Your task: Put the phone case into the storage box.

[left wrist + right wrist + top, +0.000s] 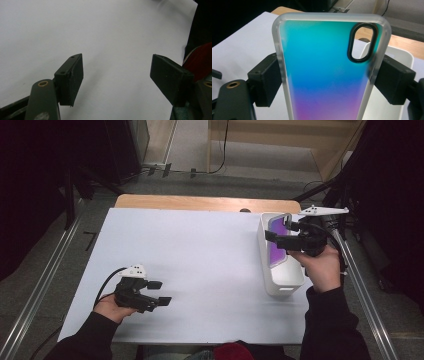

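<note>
At the lower left of the high view my left gripper (161,292) rests low over the white table (200,270), its jaws standing well apart with nothing between them; its own view shows bare tabletop between the pads (75,77). Over at the right of the frame, my right gripper (280,240) is clamped on the phone case (278,245), a pad (268,78) pressing each long edge. The case stands upright, camera hole at the upper right in the right gripper view, above the white bin (280,280); whether it touches the bin I cannot quite tell.
</note>
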Demonstrator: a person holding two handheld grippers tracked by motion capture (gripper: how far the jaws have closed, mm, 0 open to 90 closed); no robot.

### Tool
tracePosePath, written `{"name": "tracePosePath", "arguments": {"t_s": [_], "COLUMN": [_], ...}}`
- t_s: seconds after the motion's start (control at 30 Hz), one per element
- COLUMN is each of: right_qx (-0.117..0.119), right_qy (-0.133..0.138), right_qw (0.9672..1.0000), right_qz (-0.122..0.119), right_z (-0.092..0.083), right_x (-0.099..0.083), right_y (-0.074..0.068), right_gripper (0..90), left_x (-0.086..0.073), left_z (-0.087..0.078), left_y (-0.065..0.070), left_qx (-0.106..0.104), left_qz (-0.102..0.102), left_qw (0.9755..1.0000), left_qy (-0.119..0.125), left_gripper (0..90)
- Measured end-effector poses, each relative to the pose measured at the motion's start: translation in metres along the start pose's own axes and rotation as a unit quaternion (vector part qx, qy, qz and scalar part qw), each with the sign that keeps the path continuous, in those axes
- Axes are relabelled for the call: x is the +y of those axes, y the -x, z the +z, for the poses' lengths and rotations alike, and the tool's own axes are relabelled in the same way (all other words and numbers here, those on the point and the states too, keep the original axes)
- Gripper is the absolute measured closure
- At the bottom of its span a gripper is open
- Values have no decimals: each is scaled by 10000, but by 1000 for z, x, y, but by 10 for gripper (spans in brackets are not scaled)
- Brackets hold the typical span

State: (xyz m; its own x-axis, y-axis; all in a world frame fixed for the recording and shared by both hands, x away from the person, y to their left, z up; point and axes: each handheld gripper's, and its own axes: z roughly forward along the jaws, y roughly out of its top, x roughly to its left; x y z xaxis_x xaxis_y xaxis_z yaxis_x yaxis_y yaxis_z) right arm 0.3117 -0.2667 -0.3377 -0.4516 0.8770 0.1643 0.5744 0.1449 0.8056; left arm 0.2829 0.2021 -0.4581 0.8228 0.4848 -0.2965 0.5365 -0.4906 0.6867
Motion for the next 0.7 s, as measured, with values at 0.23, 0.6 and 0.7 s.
{"name": "tracePosePath", "arguments": {"t_s": [0.23,0.6,0.7], "right_qx": [-169,-433,-509], "right_qy": [35,155,181], "right_qw": [9998,9984,9977], "right_qz": [120,337,421], "right_z": [1,8,12], "right_x": [-2,-4,-2], "right_y": [7,17,22], "right_gripper": [147,147,147], "left_x": [0,0,0], "left_z": [1,2,2], "left_y": [0,0,0], "left_qx": [11,5,12], "left_qz": [-1,2,-8], "left_qw": [10000,10000,10000], "left_qy": [19,-38,-7], "left_gripper": [265,265,266]}}
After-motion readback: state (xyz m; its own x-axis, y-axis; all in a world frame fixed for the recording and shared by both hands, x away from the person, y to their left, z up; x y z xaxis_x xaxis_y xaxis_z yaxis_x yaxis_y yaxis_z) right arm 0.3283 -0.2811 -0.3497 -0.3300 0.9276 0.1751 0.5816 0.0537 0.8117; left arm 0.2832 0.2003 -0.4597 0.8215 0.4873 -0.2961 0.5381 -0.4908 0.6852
